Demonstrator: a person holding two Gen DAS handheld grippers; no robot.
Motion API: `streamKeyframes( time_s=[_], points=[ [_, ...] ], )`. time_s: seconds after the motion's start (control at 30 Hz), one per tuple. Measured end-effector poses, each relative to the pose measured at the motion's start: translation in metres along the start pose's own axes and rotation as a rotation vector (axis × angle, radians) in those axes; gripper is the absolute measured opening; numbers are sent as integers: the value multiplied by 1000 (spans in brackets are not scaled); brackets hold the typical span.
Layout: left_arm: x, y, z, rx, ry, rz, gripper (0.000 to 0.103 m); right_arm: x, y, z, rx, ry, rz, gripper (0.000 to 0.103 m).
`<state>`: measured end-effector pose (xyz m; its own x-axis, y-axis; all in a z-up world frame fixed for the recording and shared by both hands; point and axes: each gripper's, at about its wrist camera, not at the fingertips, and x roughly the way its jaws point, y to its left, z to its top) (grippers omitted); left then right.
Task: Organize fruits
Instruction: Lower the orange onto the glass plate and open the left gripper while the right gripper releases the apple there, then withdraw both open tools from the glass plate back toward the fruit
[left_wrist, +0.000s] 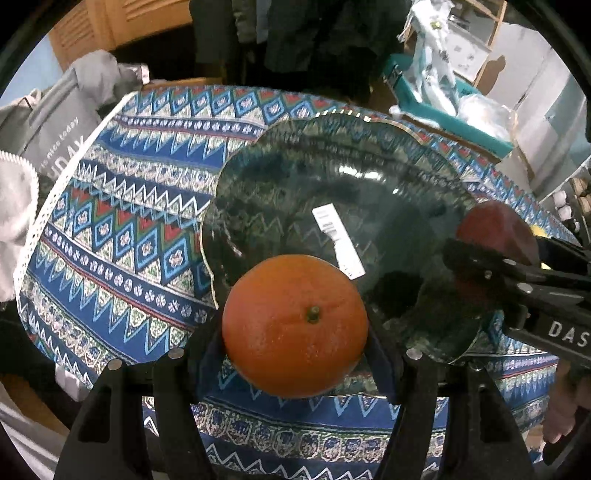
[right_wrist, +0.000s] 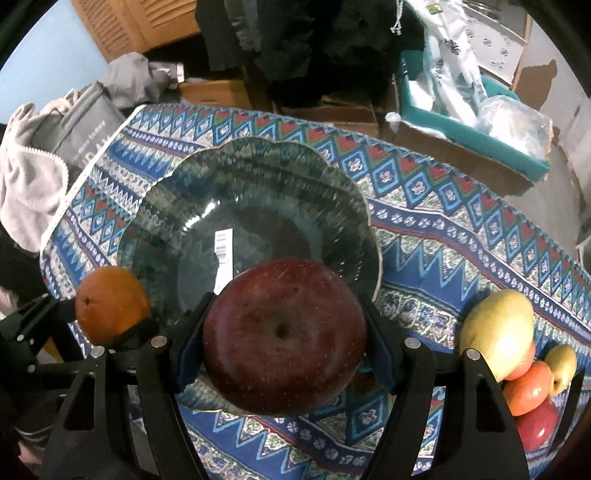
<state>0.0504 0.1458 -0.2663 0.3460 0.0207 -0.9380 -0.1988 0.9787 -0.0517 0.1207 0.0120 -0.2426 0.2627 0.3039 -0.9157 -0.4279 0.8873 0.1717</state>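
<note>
My left gripper (left_wrist: 295, 332) is shut on an orange (left_wrist: 294, 325) and holds it over the near rim of a dark green glass plate (left_wrist: 295, 166). My right gripper (right_wrist: 282, 339) is shut on a dark red apple (right_wrist: 284, 336) over the near edge of the same plate (right_wrist: 258, 177). The orange also shows at the left of the right wrist view (right_wrist: 110, 302), and the apple at the right of the left wrist view (left_wrist: 495, 229). The plate holds no fruit; a white barcode label (left_wrist: 338, 240) shows through it.
A patterned blue tablecloth (right_wrist: 443, 236) covers the table. A pile of fruit lies at the right: a yellow-green mango (right_wrist: 496, 328), peach-coloured fruits (right_wrist: 526, 387), a small yellow apple (right_wrist: 561, 365) and a red apple (right_wrist: 537, 428). Bags, boxes and clothes stand beyond the far edge.
</note>
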Motion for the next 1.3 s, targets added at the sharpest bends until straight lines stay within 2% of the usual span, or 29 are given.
streamKeyframes(
  time_s=[0.27,0.43,0.5,0.63,0.97,1.3],
  points=[
    [2,-6,-1,38,2,33,69,10,-4,-5,20,35,16,74],
    [0,-6,-1,30,-6,27,70,-2,-6,0,42,-14,46,77],
    [-2,-5,0,31,-17,38,75,-7,-5,3,41,-28,45,78],
    [-8,-1,0,19,-31,36,76,-16,-6,5,42,-50,44,78],
    [-33,-9,3,21,-77,4,76,-52,-11,1,40,-130,-15,78],
    [-72,-41,2,98,-161,-16,79,-103,-20,-12,33,-232,-94,81]
  ],
)
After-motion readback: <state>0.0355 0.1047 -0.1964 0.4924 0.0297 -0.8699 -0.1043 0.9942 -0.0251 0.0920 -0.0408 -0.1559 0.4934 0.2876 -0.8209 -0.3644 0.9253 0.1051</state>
